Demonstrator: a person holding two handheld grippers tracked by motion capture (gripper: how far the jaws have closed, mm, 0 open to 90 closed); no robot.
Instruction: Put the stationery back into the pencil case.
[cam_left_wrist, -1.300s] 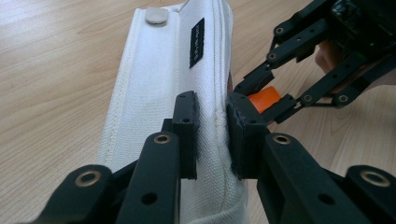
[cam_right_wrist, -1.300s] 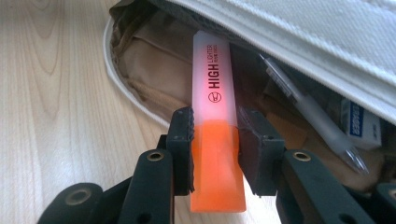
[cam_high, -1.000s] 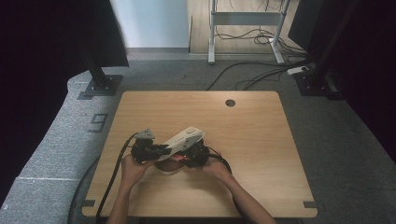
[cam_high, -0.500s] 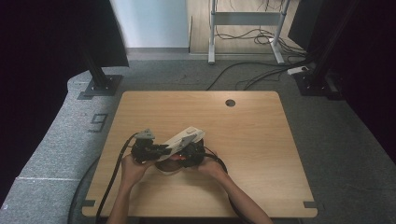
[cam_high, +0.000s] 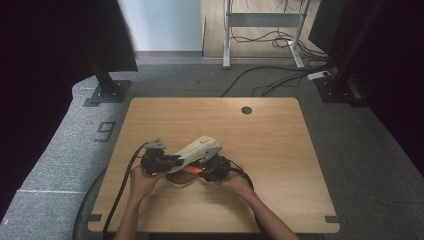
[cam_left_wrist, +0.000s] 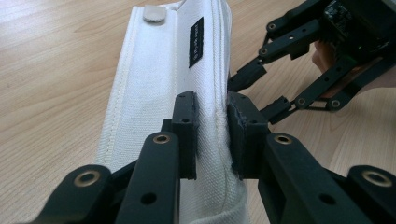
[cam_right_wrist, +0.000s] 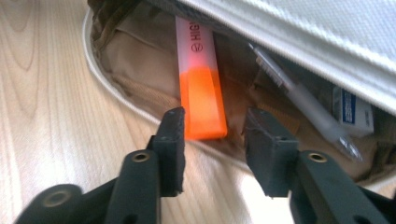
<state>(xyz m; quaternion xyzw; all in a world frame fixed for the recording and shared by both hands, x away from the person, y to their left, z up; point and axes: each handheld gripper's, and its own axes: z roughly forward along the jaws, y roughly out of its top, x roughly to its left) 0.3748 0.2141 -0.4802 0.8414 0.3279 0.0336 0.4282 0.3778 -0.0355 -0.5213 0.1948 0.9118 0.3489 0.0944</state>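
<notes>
The left tongs (cam_left_wrist: 212, 135) stay clamped on the top flap of the white pencil case (cam_left_wrist: 177, 70) lying on the desk (cam_high: 280, 140). The right tongs (cam_right_wrist: 212, 140) have just been closing slightly but remain open around the orange highlighter (cam_right_wrist: 201, 93), not pinching it. The highlighter lies half inside the case mouth, so it seems freshly released there or about to be gripped.

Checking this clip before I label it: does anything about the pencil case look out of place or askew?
The orange highlighter sticks out of the open white pencil case, its end past the rim. The right gripper sits around that end, its jaws not touching it. The left gripper pinches the case's fabric. Nothing looks spilled or damaged.
</notes>
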